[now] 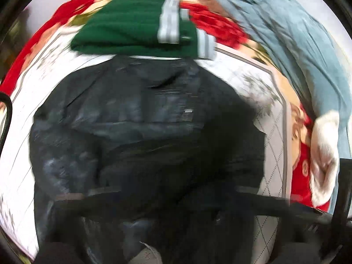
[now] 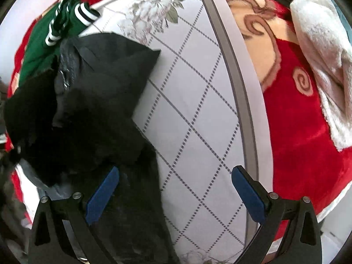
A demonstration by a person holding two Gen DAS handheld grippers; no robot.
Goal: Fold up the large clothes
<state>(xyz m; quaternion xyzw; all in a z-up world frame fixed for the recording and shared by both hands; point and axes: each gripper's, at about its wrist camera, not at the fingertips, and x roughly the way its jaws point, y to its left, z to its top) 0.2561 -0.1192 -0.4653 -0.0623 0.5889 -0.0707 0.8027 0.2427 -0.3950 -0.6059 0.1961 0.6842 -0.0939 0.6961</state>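
Note:
A large black padded jacket lies spread on a white quilted bedspread; the left wrist view is blurred by motion. The jacket also shows in the right wrist view, bunched at the left. My left gripper's fingers are lost in dark blur at the bottom of its view, over the jacket's near edge. My right gripper is open and empty, its blue pads wide apart. Its left pad is over the jacket's edge, its right pad over the bedspread.
A folded green sweater with white stripes lies beyond the jacket, and shows in the right wrist view. A red patterned blanket, a white fluffy garment and a light blue padded garment lie to the right.

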